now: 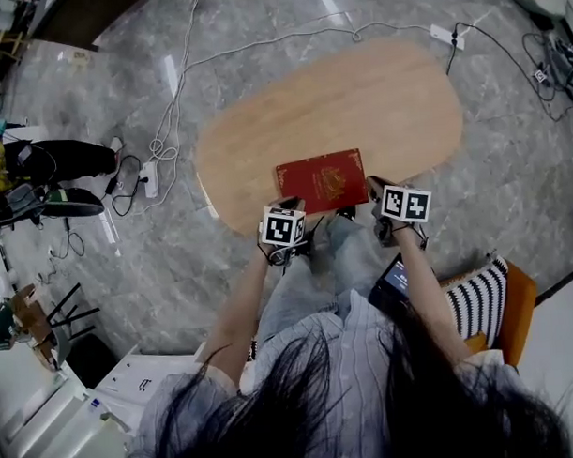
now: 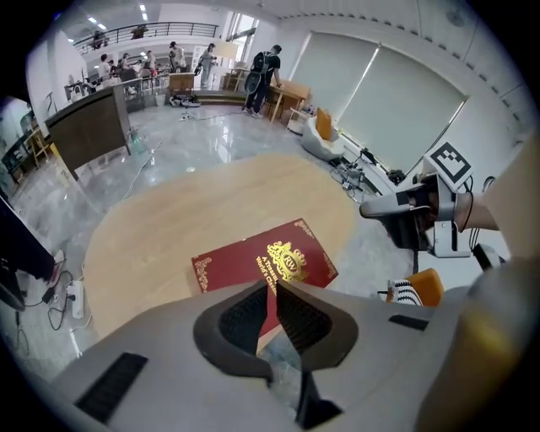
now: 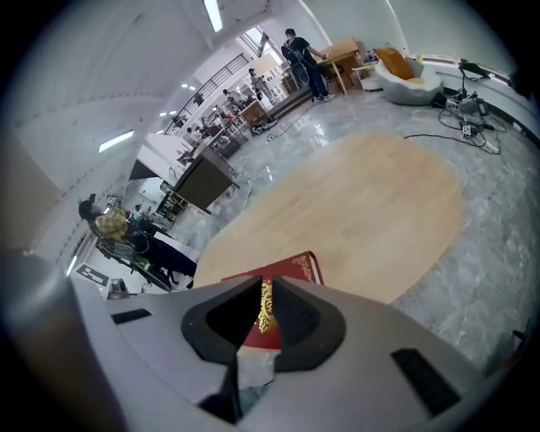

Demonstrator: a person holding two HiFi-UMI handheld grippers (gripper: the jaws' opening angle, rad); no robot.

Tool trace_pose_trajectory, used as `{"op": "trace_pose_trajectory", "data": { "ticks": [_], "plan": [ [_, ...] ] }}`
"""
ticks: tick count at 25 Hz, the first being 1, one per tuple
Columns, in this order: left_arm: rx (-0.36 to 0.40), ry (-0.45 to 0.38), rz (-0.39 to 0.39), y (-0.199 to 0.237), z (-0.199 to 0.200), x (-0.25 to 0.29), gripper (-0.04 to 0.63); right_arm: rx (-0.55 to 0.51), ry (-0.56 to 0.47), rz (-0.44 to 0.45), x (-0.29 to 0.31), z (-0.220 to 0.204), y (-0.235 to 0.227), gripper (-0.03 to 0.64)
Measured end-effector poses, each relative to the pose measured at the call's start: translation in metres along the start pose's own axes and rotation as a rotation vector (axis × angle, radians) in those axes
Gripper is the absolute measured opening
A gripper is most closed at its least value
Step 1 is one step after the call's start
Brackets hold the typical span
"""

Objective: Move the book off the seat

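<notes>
A dark red book [image 1: 320,180] with gold print lies flat near the front edge of the oval wooden table [image 1: 357,99]. My left gripper [image 1: 291,207] sits at the book's near left corner and my right gripper [image 1: 375,186] at its near right corner. In the left gripper view the jaws [image 2: 272,284] stand together, and the book [image 2: 253,257] shows just past their tips. The right gripper view is alike: jaws together [image 3: 263,281], book [image 3: 285,268] beyond them. I see nothing pinched between either pair. The seat, an orange chair [image 1: 514,309] with a striped cushion [image 1: 477,297], is behind me at the right.
Cables and a power strip [image 1: 151,178] lie on the marble floor left of the table. A dark flat device [image 1: 396,279] rests on the person's lap. Several people stand far off in the hall [image 2: 266,72]. White shelving [image 1: 77,418] is at the lower left.
</notes>
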State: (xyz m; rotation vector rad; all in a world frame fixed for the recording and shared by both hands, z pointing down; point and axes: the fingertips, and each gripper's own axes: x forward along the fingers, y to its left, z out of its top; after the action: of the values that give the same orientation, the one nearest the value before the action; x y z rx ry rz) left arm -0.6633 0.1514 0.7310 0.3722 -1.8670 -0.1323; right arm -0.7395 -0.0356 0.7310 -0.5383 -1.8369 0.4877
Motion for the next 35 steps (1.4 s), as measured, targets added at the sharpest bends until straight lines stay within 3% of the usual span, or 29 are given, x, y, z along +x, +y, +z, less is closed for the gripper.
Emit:
{"op": "trace_pose_trajectory", "data": {
  "ticks": [7,13,18,22,27,35],
  "plan": [
    [-0.013,-0.151,-0.056,-0.022,0.007,-0.045,0.043,-0.153,-0.078,0.002,-0.033,-0.002,0.044,0.048],
    [0.022,-0.258,-0.092,-0.019,0.001,-0.098,0.043,-0.265,-0.226,-0.016,-0.067,0.001,0.09,0.046],
    [0.055,-0.355,-0.075,-0.004,-0.006,-0.146,0.043,-0.319,-0.348,-0.008,-0.09,-0.004,0.135,0.046],
    [0.141,-0.416,-0.038,0.007,-0.018,-0.183,0.043,-0.384,-0.405,0.001,-0.103,-0.018,0.17,0.044],
    [0.246,-0.468,-0.008,0.017,-0.049,-0.225,0.043,-0.439,-0.478,-0.01,-0.119,-0.047,0.205,0.046],
    [0.214,-0.478,-0.025,0.041,-0.112,-0.259,0.043,-0.508,-0.529,-0.07,-0.139,-0.105,0.24,0.044]
  ]
}}
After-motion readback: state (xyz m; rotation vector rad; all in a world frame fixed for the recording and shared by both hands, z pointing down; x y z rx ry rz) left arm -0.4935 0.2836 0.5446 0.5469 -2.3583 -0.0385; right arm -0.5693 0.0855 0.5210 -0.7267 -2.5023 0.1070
